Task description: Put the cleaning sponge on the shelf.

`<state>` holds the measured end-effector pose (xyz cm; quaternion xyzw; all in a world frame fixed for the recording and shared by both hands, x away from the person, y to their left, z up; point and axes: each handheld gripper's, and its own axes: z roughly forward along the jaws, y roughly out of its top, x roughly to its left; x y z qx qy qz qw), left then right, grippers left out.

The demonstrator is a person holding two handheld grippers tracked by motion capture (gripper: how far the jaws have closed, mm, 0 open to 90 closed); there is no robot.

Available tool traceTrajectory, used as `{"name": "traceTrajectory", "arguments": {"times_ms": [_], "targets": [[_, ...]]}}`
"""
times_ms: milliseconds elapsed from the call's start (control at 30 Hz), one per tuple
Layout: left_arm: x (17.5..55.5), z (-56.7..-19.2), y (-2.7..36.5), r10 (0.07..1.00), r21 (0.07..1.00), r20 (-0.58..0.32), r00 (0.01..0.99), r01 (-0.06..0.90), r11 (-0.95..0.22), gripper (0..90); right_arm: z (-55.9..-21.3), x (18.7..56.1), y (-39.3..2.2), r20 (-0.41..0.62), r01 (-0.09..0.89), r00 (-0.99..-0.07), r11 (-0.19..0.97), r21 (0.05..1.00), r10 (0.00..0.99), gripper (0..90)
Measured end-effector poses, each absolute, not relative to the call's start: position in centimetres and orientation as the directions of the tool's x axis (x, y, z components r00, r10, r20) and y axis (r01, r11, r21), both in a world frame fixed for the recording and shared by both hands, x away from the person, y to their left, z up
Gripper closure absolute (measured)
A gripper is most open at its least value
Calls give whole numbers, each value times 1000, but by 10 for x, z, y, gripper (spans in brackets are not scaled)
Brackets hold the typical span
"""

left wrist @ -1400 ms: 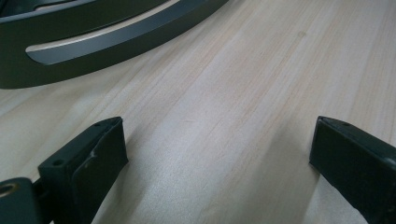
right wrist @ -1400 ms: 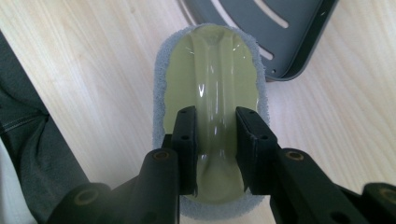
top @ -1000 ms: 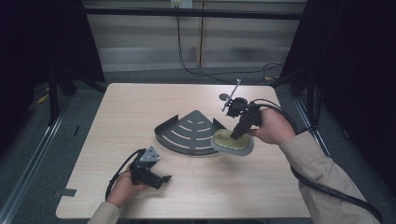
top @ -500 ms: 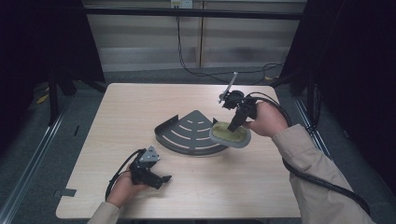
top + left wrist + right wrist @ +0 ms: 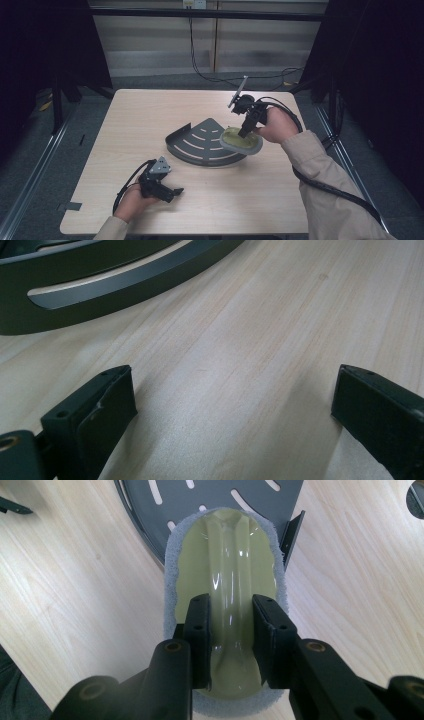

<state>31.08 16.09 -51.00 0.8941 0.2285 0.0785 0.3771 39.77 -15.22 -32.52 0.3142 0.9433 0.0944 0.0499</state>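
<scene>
My right gripper [image 5: 246,131] is shut on the raised yellow-green handle of a scrubbing pad [image 5: 241,141] with a grey fleecy underside. In the right gripper view the jaws clamp the handle's ridge from both sides [image 5: 231,625], and the scrubbing pad [image 5: 225,555] overlaps the right edge of a dark grey quarter-round slotted tray [image 5: 200,495]. The tray [image 5: 205,145] lies flat at the table's middle. My left gripper [image 5: 172,192] rests low near the front left, open with nothing between its fingers [image 5: 235,400]; the tray's curved rim [image 5: 100,280] lies ahead of it.
Light wooden table [image 5: 150,115] with dark floor all around. A black cable [image 5: 320,182] trails from the right gripper under the sleeve. A small dark round object [image 5: 416,495] sits on the table past the tray's corner.
The right hand has carried the scrubbing pad a little leftward and farther onto the tray's right edge. The left hand has stayed put.
</scene>
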Motion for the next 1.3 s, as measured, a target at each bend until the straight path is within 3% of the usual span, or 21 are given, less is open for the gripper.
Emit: {"name": "traceTrajectory", "arguments": {"times_ms": [1300], "targets": [[311,-510,161,466,709,-35,884,351,-612,34,-349,427,-130,-72,623,-754,746,235,652,703]]}}
